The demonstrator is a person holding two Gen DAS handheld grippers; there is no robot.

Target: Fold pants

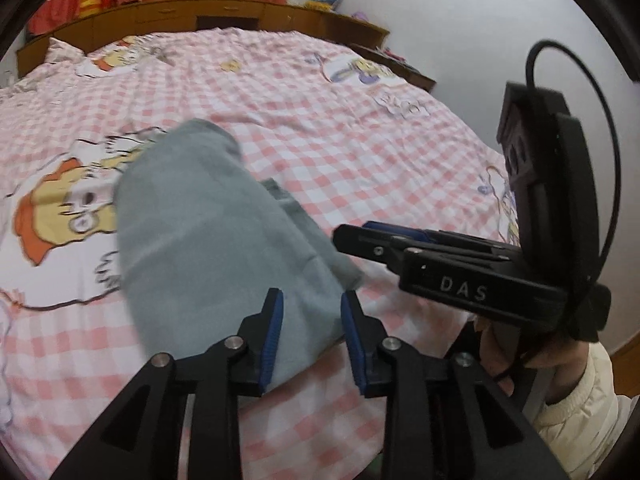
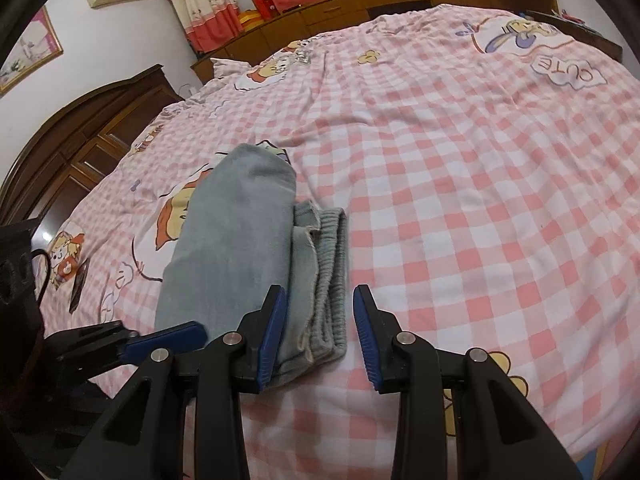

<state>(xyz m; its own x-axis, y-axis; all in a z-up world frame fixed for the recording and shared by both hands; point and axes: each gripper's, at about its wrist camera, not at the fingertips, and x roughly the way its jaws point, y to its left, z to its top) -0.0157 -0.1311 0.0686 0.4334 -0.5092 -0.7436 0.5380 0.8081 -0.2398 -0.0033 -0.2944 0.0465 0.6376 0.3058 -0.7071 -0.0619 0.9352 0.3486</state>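
Grey-blue pants (image 1: 208, 240) lie folded into a long bundle on the pink checked bedcover (image 1: 360, 128). My left gripper (image 1: 312, 328) hovers over the bundle's near end, its blue pads apart and the fabric showing in the gap, not pressed. In the right wrist view the pants (image 2: 236, 240) show a ribbed waistband (image 2: 332, 264) along their right side. My right gripper (image 2: 320, 320) stands open over that waistband's near end. The right gripper (image 1: 352, 234) comes in from the right beside the bundle's edge. At the bundle's near left corner is the left gripper (image 2: 160, 330).
The bedcover (image 2: 480, 200) stretches far to the right. A dark phone (image 2: 78, 288) lies on it at the left. A wooden headboard shelf (image 1: 224, 16) and a wardrobe (image 2: 80, 148) border the bed. A hand in a cream sleeve (image 1: 580, 400) holds the right gripper.
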